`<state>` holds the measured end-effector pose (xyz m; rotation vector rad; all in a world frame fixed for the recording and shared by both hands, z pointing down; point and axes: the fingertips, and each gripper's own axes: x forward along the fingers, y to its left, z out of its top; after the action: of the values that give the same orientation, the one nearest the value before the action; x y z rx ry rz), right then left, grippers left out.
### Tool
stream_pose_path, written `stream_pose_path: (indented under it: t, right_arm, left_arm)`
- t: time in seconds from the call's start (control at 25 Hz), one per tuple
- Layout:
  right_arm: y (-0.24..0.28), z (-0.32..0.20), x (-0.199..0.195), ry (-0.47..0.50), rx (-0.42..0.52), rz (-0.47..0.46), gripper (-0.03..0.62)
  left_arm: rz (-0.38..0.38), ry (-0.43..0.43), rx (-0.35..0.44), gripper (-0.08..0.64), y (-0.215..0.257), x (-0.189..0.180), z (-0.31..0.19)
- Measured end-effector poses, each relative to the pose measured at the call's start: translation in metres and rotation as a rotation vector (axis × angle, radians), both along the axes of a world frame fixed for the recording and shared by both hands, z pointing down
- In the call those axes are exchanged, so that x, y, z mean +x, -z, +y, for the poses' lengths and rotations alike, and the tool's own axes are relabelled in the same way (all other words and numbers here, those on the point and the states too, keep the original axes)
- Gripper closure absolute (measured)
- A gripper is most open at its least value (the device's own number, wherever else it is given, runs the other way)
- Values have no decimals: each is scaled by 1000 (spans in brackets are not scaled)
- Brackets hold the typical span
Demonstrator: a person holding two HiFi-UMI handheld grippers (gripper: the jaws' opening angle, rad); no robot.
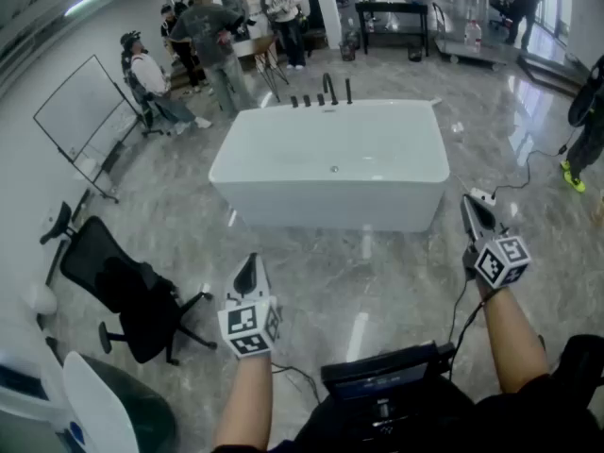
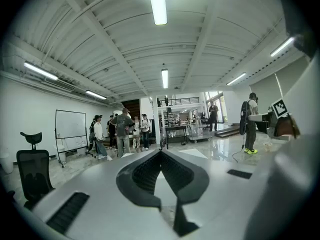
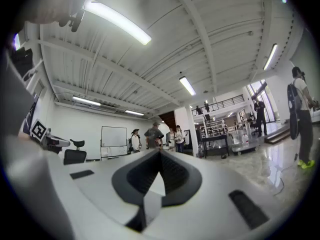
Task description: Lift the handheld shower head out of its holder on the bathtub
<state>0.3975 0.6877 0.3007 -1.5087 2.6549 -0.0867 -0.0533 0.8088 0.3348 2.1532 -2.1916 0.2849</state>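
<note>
Head view: white bathtub [image 1: 330, 192] on the marble floor. Handheld shower head [image 1: 348, 91], a slim dark wand, stands upright in its holder on the tub's far rim, at the right end of a row of black fittings [image 1: 311, 100]. Left gripper [image 1: 247, 274] and right gripper [image 1: 472, 211] are both well short of the tub's near wall; their cubes bear black-and-white square markers. Left gripper view: left gripper [image 2: 161, 152] has its jaws together, nothing between; whiteboard [image 2: 70, 124] beyond. Right gripper view: right gripper [image 3: 160, 152] likewise has its jaws pressed together and empty.
</note>
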Motion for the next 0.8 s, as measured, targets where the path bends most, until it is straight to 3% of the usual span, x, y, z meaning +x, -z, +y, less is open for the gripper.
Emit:
stream_pose_path:
  t: [0.28, 0.52, 0.8]
  right_arm:
    - [-12, -4, -1, 34, -24, 4, 588]
    - [-22, -5, 5, 18, 34, 127, 586]
    - [-48, -18, 12, 7, -45, 135, 586]
  left_arm:
    - [32, 4, -1, 551, 4, 12, -7]
    - [42, 18, 14, 551, 7, 21, -14]
    - [86, 18, -2, 551, -7, 39, -25]
